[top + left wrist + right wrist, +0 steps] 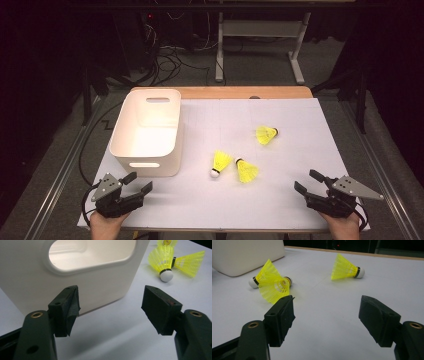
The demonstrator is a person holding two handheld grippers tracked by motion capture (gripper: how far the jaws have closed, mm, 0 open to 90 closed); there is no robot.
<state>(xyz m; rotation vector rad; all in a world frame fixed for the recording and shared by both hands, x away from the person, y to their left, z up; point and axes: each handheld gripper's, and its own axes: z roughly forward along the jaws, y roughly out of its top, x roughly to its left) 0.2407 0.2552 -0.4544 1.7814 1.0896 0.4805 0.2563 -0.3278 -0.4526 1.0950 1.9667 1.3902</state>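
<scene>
3 shuttlecocks: loose on table, right of bin
L gripper: jaws spread, empty
R gripper: jaws spread, empty

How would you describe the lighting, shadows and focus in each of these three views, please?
High view: the white table is brightly lit, the surroundings fall into near black. Left gripper view: the white bin is sharp, its handle hole glows; the shuttlecocks look slightly soft. Right gripper view: the near tongs are blurred, casting soft shadows.
</scene>
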